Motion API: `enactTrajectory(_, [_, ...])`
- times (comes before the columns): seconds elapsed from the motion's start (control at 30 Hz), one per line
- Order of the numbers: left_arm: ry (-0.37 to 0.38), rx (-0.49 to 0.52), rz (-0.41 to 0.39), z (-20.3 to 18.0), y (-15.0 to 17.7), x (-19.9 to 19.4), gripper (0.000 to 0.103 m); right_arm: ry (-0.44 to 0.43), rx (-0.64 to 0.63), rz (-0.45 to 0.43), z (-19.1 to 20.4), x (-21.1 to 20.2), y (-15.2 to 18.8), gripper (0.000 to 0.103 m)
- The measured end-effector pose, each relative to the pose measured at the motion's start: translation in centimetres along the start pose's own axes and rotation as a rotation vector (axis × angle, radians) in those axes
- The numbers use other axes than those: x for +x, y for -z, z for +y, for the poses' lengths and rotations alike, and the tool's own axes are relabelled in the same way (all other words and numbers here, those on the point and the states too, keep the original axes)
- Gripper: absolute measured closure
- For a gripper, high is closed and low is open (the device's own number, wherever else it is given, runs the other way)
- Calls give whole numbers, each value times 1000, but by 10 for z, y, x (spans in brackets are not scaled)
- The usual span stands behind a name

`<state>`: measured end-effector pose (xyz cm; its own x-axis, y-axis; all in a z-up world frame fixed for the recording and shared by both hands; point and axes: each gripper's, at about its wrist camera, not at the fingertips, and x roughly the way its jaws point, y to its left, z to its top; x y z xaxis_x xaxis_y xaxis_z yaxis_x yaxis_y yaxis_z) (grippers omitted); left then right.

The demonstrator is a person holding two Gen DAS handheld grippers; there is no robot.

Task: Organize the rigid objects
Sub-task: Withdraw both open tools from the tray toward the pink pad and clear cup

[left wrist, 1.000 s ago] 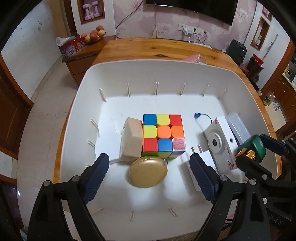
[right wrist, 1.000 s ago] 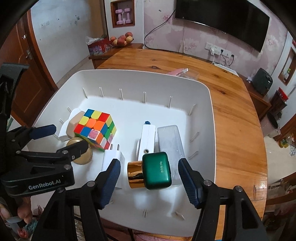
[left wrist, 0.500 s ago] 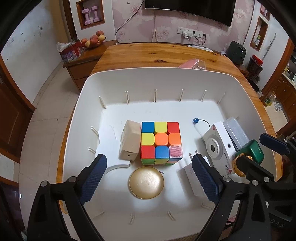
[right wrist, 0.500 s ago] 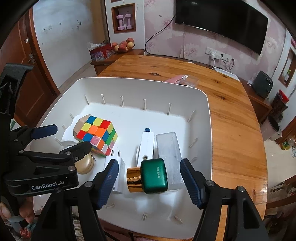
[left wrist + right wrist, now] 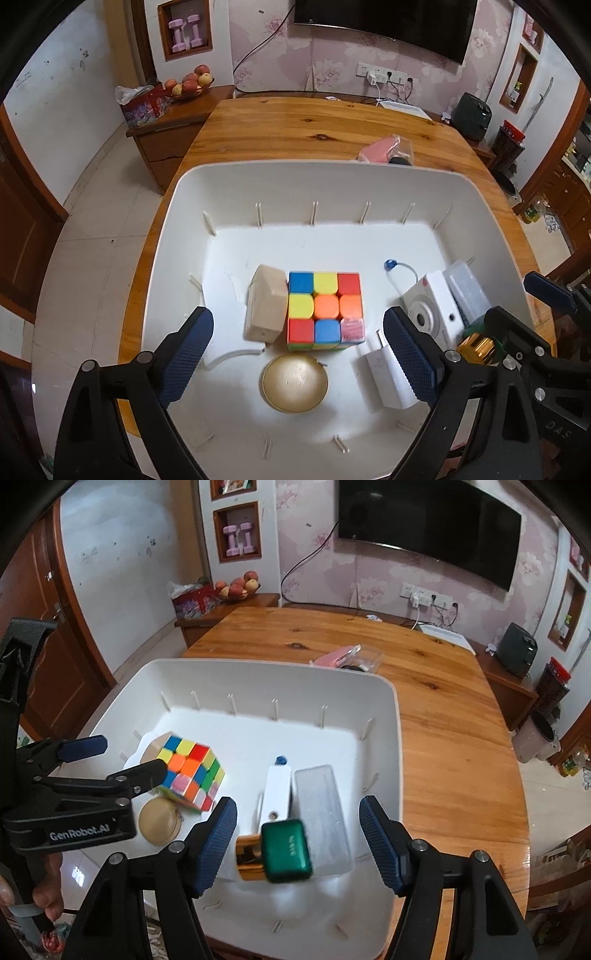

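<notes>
Left wrist view looks down into a white bin (image 5: 173, 229) standing on a wooden table (image 5: 295, 125), with the left gripper (image 5: 297, 354) hanging over it, its jaws wide apart and nothing pressed between them. Between the two blue pads, just ahead of them, lies a round gold tin (image 5: 294, 382) on the bin floor. Farther ahead of the jaws sits a colour cube (image 5: 324, 309), and a beige block (image 5: 266, 308) leans against the cube's side nearest the left pad. Just inside the right pad lies a white plug (image 5: 382, 376), partly covered by that pad. Outside the right pad, a white box with a round lens (image 5: 432, 310) lies beside a clear plastic case (image 5: 467, 291), and a thin loop with a blue bead (image 5: 389, 264) reaches from the box toward the far wall. In the right wrist view the right gripper (image 5: 297, 842) also stands over the bin with its jaws apart. Between its pads, clear of both, a green case (image 5: 288, 851) lies joined to a shiny gold cylinder (image 5: 249, 856) on the side of the left pad; the picture is blurred there, so whether the pair rests on the floor or on the things under it cannot be told. Ahead of the jaws the white box and the clear case lie side by side. Outside the left pad are the cube, the gold tin and the other gripper's black frame, held by a person's hand (image 5: 40, 893) at the picture's lower edge. Past the bin's far rim, a pink thing (image 5: 338, 657) lies on the table.
</notes>
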<state>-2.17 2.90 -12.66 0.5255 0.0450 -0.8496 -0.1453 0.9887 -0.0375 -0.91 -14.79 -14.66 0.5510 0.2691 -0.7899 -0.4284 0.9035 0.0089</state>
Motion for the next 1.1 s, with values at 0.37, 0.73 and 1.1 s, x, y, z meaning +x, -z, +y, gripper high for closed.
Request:
enactTrajectory(0.37, [22,142,9,-19,-66,-11,9,-10,66,16,-37,-3,-38,33])
enactTrajectory(0.73, [63,292,7,-57,-157,-2,9,115,161,29,-105,-3,-134,33])
enactTrajectory(1.1, [138,368,145,-91,-207,85,9,74,298,142,-156,73,-223,28])
